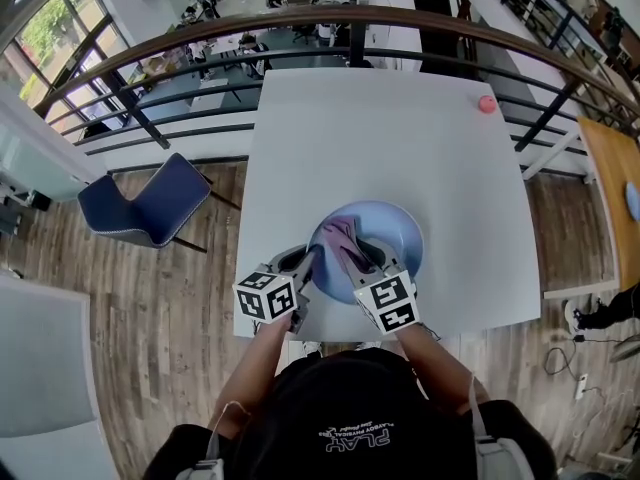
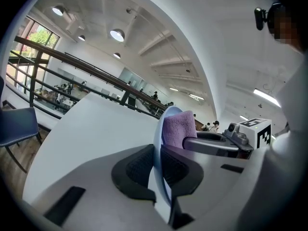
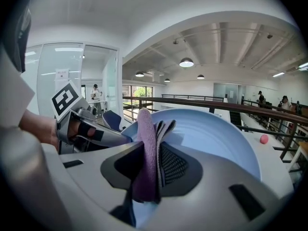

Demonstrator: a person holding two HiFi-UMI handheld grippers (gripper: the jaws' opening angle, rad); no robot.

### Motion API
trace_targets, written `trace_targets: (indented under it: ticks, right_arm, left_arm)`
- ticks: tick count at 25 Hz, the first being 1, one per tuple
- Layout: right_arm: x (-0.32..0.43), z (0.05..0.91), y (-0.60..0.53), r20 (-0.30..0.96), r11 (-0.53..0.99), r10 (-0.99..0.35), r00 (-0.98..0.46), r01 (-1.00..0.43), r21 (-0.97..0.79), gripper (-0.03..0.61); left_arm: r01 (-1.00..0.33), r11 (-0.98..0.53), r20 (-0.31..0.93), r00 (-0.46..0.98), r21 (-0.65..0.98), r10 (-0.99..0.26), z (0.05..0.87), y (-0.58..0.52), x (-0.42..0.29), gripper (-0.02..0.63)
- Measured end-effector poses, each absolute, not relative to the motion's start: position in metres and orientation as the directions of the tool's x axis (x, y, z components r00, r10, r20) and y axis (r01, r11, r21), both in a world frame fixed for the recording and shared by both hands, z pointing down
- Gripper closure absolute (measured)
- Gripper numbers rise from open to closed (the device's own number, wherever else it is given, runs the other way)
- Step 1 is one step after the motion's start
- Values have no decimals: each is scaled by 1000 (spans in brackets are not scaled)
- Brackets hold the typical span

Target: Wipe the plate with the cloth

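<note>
A pale blue plate [image 1: 392,243] is held tilted over the near edge of the white table [image 1: 380,138]. My left gripper [image 1: 305,268] is shut on the plate's left rim [image 2: 158,143], which stands edge-on between its pads. My right gripper [image 1: 362,261] is shut on a folded purple cloth [image 1: 340,234], which rests against the plate's inner face [image 3: 216,134]. The cloth [image 3: 146,153] hangs pinched between the right pads, and from the left gripper view the cloth [image 2: 178,128] shows just behind the rim.
A small pink ball [image 1: 487,104] lies at the table's far right corner. A blue chair [image 1: 150,206] stands left of the table on the wooden floor. A curved railing [image 1: 330,28] runs beyond the far edge. A wooden table [image 1: 612,198] sits at the right.
</note>
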State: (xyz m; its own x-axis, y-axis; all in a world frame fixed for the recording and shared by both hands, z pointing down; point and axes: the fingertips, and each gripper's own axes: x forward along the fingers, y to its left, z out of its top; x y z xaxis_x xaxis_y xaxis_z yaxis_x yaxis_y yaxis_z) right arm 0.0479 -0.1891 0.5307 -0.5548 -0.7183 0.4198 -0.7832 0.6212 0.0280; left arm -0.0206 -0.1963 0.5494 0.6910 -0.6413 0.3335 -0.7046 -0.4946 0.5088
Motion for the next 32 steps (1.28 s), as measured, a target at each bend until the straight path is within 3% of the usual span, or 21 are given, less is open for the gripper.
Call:
trace_targets:
  ticks: [25, 32]
  right_arm:
    - [134, 531, -199, 414, 395, -848, -330, -915, 80, 473]
    - [118, 530, -189, 410, 419, -840, -356, -905, 72, 474]
  left_arm:
    - [-722, -460, 347, 668, 517, -659, 551, -188, -40, 577]
    - [-738, -417, 371, 645, 531, -668, 560, -188, -46, 579]
